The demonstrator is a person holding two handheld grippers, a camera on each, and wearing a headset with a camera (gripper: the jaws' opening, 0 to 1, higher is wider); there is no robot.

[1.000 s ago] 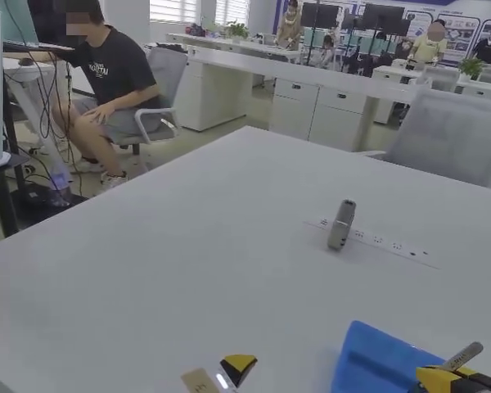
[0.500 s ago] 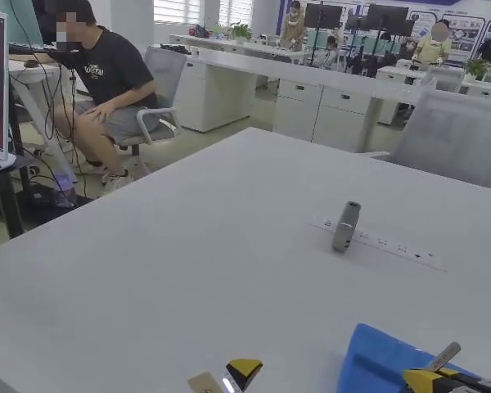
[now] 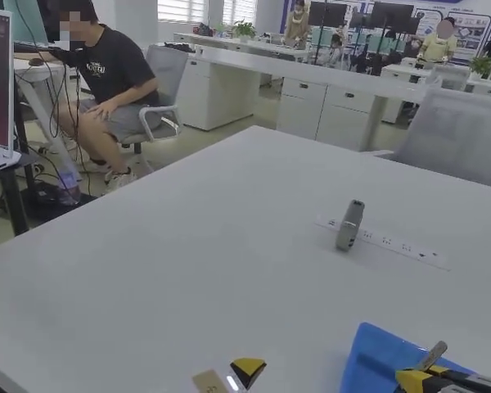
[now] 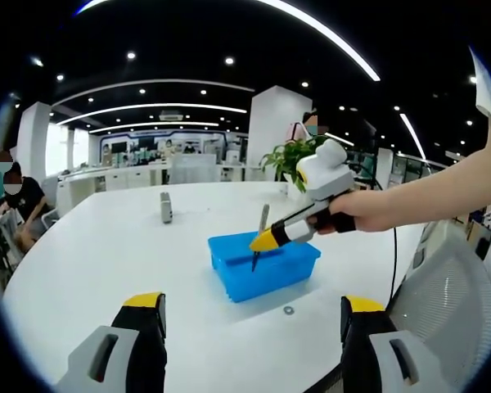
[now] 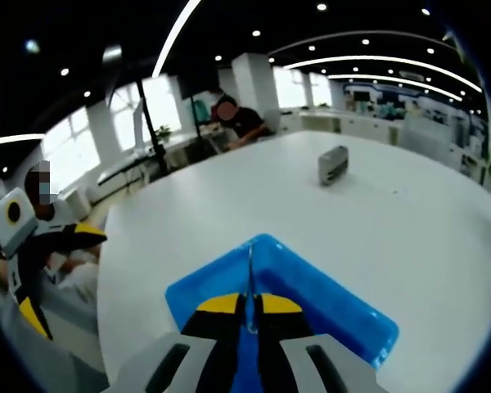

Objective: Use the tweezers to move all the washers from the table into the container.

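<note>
Right now the right gripper has its yellow-tipped jaws pinched narrow on the thin metal tweezers, slim prongs pointing down into the blue plastic container. From the left gripper view, a hand holds that gripper above the rectangular tub, with the tweezers' dark tip dipping inside its rim. One small round washer, a flat metal ring, lies on the smooth white table, just beside the container's wall on the side toward the near edge. The left gripper hangs over that near edge with its jaws spread wide and nothing between them. Further in, a small grey rounded block stands well apart from the container, toward the far edge
</note>
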